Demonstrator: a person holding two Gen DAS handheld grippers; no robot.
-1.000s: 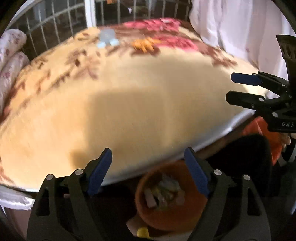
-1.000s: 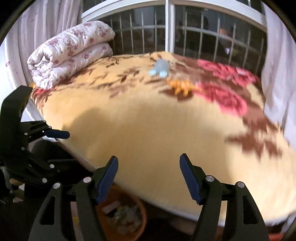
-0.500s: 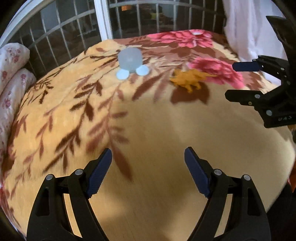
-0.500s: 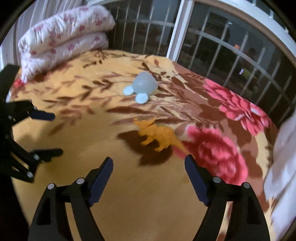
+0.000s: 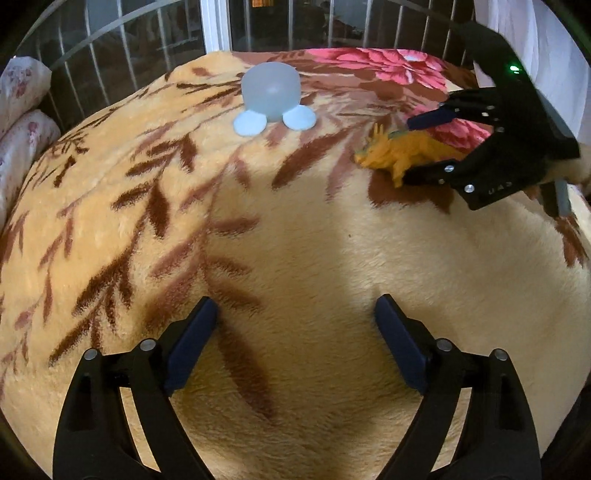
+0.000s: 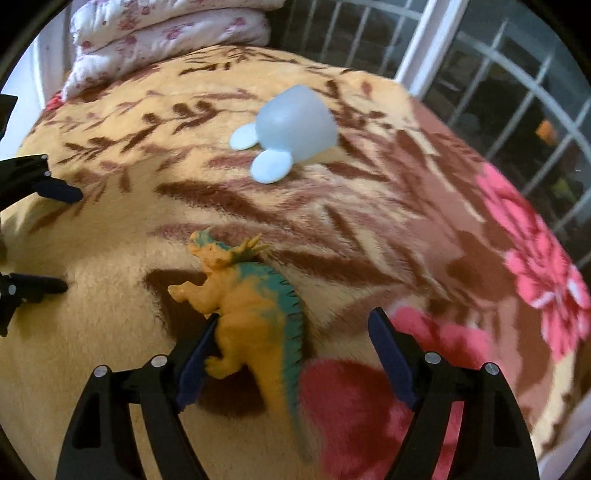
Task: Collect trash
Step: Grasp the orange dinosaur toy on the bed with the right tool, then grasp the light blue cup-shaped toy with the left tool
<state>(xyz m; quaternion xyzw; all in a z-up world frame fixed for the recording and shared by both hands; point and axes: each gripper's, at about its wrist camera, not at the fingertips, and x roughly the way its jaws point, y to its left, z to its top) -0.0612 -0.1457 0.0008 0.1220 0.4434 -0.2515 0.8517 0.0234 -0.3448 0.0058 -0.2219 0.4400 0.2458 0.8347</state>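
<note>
Step in hand, by judgement: right gripper (image 6: pixel 291 354) closing in on the orange toy dinosaur (image 6: pixel 255 314) lying on the bed blanket (image 5: pixel 295 258). Best done by centring the body between the fingers before closing; at present sits off to the left side of the gap, lower centre of the right wrist frame. Worth shifting left a touch so both pads meet the torso, not the thin tail trailing toward the bottom of the frame. Plush blanket beneath likely to give; pressing down slightly should help the tips get around the belly. Rigid toy by the look of it, should hold firm once pinched.

Fingers, right: spread wide, nothing pinched yet. Left finger (image 6: pixel 195 354) touching or just beside the dinosaur's hind leg; right finger well apart from the spiny back. In the left wrist frame, same gripper at right of centre, straddling the dinosaur's rear.

Fingers, left gripper (image 5: pixel 295 343): spread wide, empty, low over bare blanket at bottom centre; contact with the pile cannot be told.

Pale blue dome-shaped object (image 5: pixel 271 98) with two round flaps, upper centre of the left wrist frame, well apart from both grippers. Possibly next to collect.

Folded floral quilt (image 6: pixel 166 33) at upper left of the right wrist frame.
</note>
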